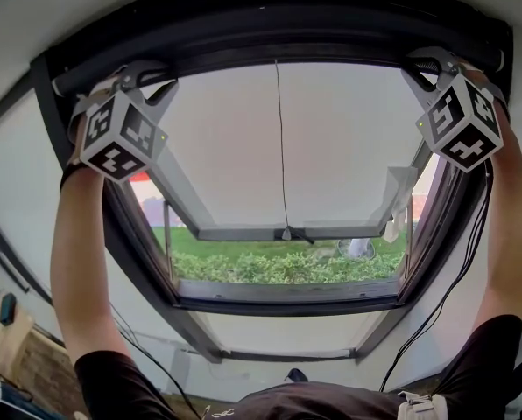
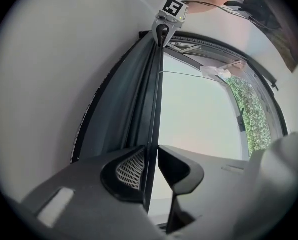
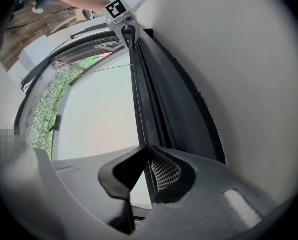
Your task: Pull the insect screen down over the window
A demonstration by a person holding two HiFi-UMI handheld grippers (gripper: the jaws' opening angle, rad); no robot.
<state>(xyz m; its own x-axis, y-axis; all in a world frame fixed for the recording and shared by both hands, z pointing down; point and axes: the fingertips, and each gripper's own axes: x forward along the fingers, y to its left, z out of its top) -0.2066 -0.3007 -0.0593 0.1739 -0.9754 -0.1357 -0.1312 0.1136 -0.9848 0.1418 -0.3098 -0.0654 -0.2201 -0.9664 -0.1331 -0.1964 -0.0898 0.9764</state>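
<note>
Pinching the screen bar (image 2: 155, 114) at the window frame's (image 1: 143, 261) top edge, both ends.
L gripper (image 2: 153, 151) by top-left corner, R gripper (image 3: 148, 151) by top-right. Both sets of fingers clenched on the bar, whose long axis runs across the frame. Pull direction = down twd bottom edge.

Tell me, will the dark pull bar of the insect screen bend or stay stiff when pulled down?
The pull bar probably stays stiff: it runs dead straight across the window frame. It looks thin, so it is likely light.
</note>
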